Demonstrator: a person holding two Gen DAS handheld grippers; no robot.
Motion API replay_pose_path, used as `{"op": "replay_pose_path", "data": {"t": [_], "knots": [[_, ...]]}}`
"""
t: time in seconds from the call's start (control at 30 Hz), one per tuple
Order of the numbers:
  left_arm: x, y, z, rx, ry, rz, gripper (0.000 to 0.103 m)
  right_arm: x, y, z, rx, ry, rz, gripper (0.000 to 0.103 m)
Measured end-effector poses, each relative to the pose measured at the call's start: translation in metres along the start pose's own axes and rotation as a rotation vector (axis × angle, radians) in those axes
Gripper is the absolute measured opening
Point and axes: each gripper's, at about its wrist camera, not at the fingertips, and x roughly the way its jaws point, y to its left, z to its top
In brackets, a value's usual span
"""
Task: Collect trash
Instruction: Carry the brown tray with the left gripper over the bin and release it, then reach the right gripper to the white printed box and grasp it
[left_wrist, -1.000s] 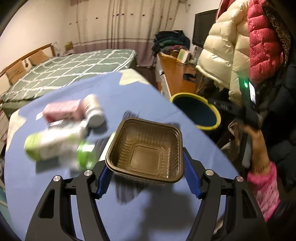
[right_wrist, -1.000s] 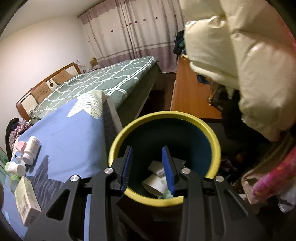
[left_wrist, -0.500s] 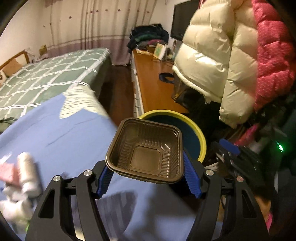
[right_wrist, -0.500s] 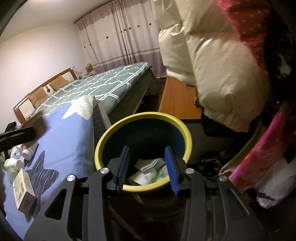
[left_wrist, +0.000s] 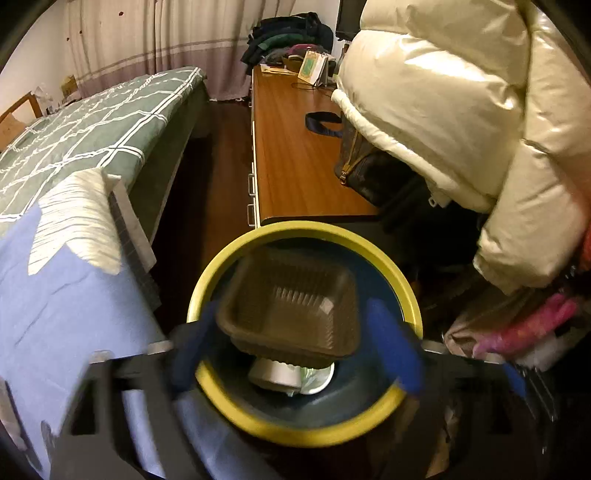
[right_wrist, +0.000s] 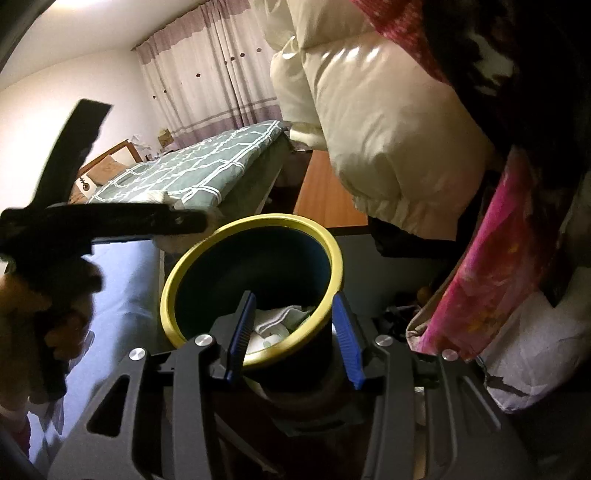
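Over bin (left_wrist: 229, 273): brown tray (left_wrist: 291, 314), loose between opening left tongs (left_wrist: 295, 343); right tongs (right_wrist: 293, 338) opening, empty, six o'clock.

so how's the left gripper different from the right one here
The left gripper is blurred and its jaws are opening wide, with the brown plastic tray loose between them; the right gripper is sharp, its jaws opening but narrower, with nothing between them.
The left gripper sits over the mouth of the yellow-rimmed bin; the right gripper frames only the bin's near rim.
Both have blue pads and point down at the bin.
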Motion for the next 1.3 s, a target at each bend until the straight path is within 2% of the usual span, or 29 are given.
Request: {"op": "replay_pose_path", "data": {"t": [0.13, 0.2, 0.27, 0.43, 0.5, 0.63, 0.8, 0.9, 1.0, 1.17, 1.3], "knots": [[-0.009, 0.007, 0.004, -0.044, -0.028, 0.0, 0.096, 0.0, 0.005, -0.001, -0.007, 0.004, -0.001, 0.043], [-0.037, 0.014, -0.003, -0.079, -0.074, -0.033, 0.096, -0.003, 0.008, -0.004, -0.014, 0.004, 0.002, 0.044], [-0.066, 0.022, -0.014, -0.096, -0.115, -0.025, 0.096, -0.003, 0.013, -0.006, -0.018, 0.006, 0.009, 0.046], [-0.157, 0.055, -0.067, -0.165, -0.242, 0.071, 0.098, -0.004, 0.038, -0.008, -0.053, 0.014, 0.055, 0.047], [-0.19, 0.073, -0.098, -0.202, -0.283, 0.119, 0.098, -0.005, 0.047, -0.009, -0.069, 0.02, 0.075, 0.047], [-0.236, 0.109, -0.152, -0.279, -0.313, 0.207, 0.098, -0.008, 0.077, -0.012, -0.12, 0.026, 0.117, 0.048], [-0.287, 0.149, -0.226, -0.367, -0.342, 0.377, 0.098, -0.016, 0.119, -0.023, -0.195, 0.045, 0.181, 0.05], [-0.311, 0.169, -0.262, -0.419, -0.345, 0.445, 0.098, -0.017, 0.147, -0.031, -0.25, 0.065, 0.221, 0.05], [-0.33, 0.189, -0.295, -0.481, -0.351, 0.476, 0.098, -0.021, 0.176, -0.04, -0.307, 0.083, 0.261, 0.05], [-0.344, 0.215, -0.328, -0.564, -0.356, 0.475, 0.098, -0.025, 0.22, -0.058, -0.405, 0.113, 0.298, 0.05], [-0.347, 0.218, -0.337, -0.578, -0.372, 0.462, 0.098, -0.02, 0.241, -0.064, -0.453, 0.134, 0.302, 0.05]]}}
